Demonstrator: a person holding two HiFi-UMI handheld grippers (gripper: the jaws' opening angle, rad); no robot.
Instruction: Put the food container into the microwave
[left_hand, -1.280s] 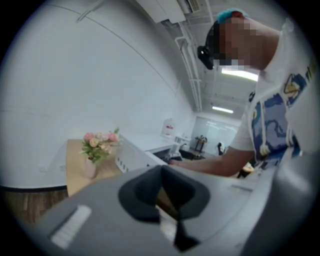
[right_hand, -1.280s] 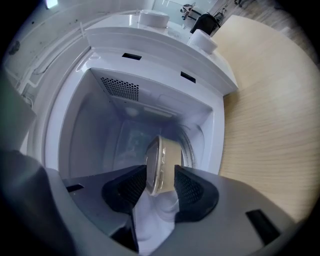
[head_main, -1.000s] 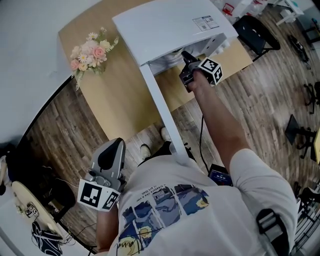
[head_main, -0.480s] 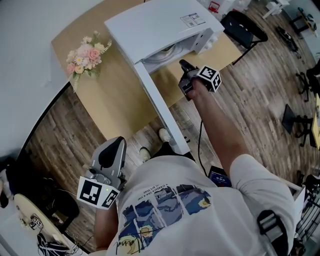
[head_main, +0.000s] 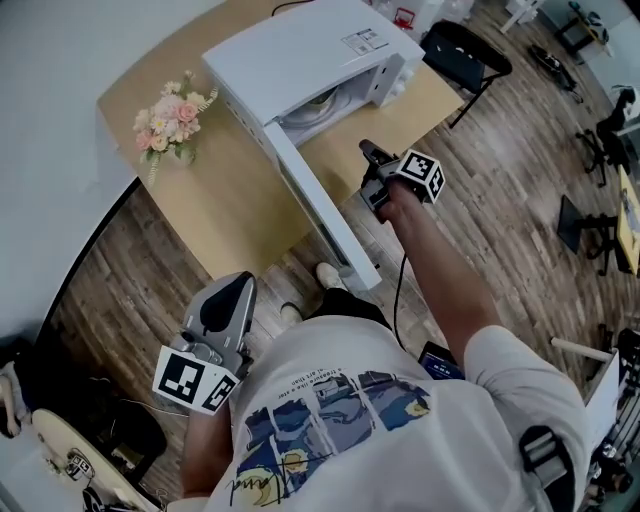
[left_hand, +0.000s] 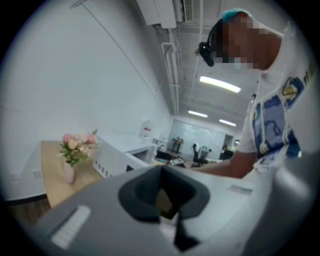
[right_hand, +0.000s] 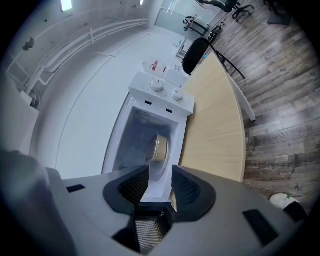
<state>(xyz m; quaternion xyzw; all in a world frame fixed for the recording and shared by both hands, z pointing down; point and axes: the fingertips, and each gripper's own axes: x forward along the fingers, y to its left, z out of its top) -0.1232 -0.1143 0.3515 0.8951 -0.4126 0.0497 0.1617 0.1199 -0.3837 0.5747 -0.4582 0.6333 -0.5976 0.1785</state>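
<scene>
Microwave (head_main: 300, 50): white, standing on a light wooden bench (head_main: 215, 200). Its door (head_main: 320, 215) is swung fully open toward the person. The control panel carries two round dials (right_hand: 157, 86). A label (head_main: 365, 40) is fixed to the top panel, but its print is too small to read.

Food container (right_hand: 160, 148): round and tan, located inside the microwave cavity and clear of both grippers.

Right gripper (right_hand: 160, 172): held out in front of the open cavity, beside the free end of the door. Its fingers are parted with a narrow gap and grasp nothing. Only the white of the microwave shows through the gap.

Left gripper (left_hand: 161, 195): held low at the person's side, well apart from the microwave. Its fingers are drawn together with nothing between them.

Other items: a vase of pink and cream flowers (head_main: 170, 118) stands on the bench near the microwave's hinge side. A white object with a red label (right_hand: 154, 65) sits behind the microwave, its text illegible. A black office chair (head_main: 465, 55) stands beyond the bench on the wood-pattern floor (head_main: 520, 200).
</scene>
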